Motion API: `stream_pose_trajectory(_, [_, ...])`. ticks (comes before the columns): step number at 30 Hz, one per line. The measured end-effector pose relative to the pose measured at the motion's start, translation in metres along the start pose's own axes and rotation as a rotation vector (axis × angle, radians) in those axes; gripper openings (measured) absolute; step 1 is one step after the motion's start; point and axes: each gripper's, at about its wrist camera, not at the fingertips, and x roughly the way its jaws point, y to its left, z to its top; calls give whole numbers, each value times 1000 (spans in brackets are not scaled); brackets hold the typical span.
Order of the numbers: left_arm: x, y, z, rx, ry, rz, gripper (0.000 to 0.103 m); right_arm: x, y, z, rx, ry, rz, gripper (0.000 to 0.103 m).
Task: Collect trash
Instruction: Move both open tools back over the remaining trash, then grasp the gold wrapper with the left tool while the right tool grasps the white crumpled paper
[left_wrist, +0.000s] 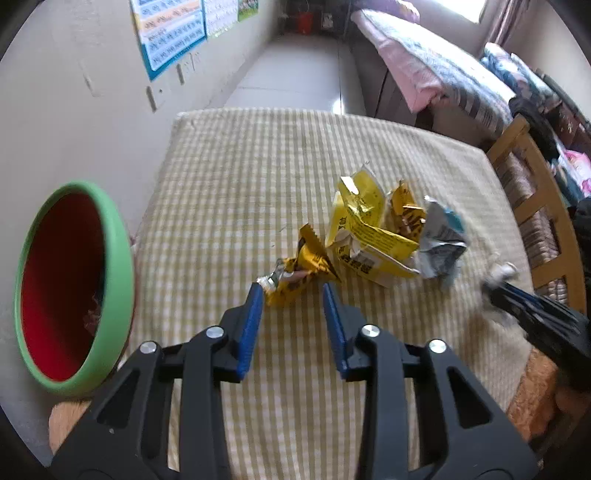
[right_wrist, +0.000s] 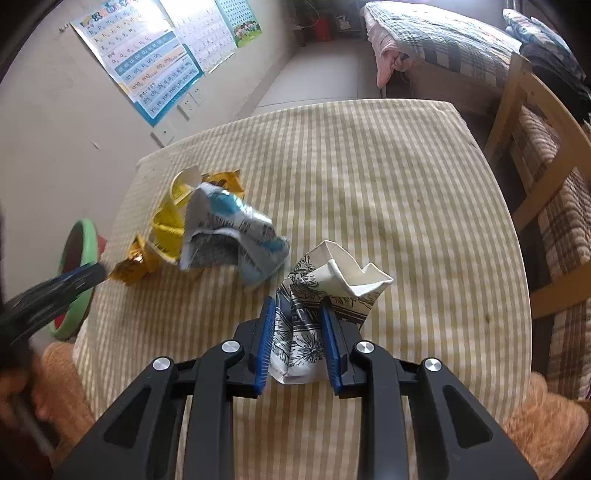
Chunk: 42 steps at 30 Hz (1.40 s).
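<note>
Crumpled trash lies on a yellow striped tablecloth. My left gripper is open, its fingertips either side of a small gold wrapper. Beyond it lie a yellow carton and a grey-blue wrapper. My right gripper is shut on a crushed white paper cup with black print, just above the cloth. The grey-blue wrapper and yellow carton lie to its left. The bin with green rim and red inside stands at the table's left edge.
A wall with posters runs along the left. A wooden chair stands to the right of the table. A bed with bedding lies beyond. The bin also shows in the right wrist view.
</note>
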Motion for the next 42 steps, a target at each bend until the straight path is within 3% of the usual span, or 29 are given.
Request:
stream_pose_trajectory(6, [36, -10, 6, 39, 71, 3, 32, -9, -8, -11, 22, 3, 14, 25])
stream_pose_trajectory(8, [42, -12, 5, 52, 79, -12, 27, -9, -4, -11, 23, -1, 19, 25])
stream_pose_trajectory(15, [24, -8, -3, 24, 65, -36, 25, -18, 18, -14, -56, -19, 3, 25])
stream_pose_trajectory(23, [4, 5, -41, -55, 100, -56, 26, 10, 29, -21, -79, 93, 53, 27])
stream_pose_trajectory(25, [7, 7, -49, -66, 108, -55, 26, 15, 28, -22, -69, 107, 54, 30])
stream_pose_trajectory(27, [8, 8, -54, -70, 106, -52, 30, 15, 28, -24, -67, 108, 48, 43])
stream_pose_trajectory(28, [8, 8, -56, -71, 101, -50, 30, 13, 29, -25, -67, 103, 44, 44])
stream_pose_trajectory(31, [6, 7, -59, -66, 81, -42, 40, 5, 27, -23, -64, 75, 32, 45])
stream_pose_trajectory(32, [7, 8, -59, -67, 76, -45, 47, 3, 26, -22, -60, 66, 29, 50])
stream_pose_trajectory(33, [8, 8, -59, -68, 78, -45, 48, 3, 25, -21, -55, 62, 22, 57])
stream_pose_trajectory(35, [13, 9, -60, -68, 90, -44, 48, 6, 23, -20, -51, 65, 8, 59])
stream_pose_trajectory(38, [17, 11, -63, -71, 96, -48, 47, 13, 22, -18, -42, 64, 2, 59])
stream_pose_trajectory(40, [17, 10, -63, -71, 95, -66, 32, 20, 23, -16, -38, 72, -7, 59])
stream_pose_trajectory(42, [15, 8, -64, -66, 93, -68, 29, 24, 22, -16, -27, 75, 1, 43])
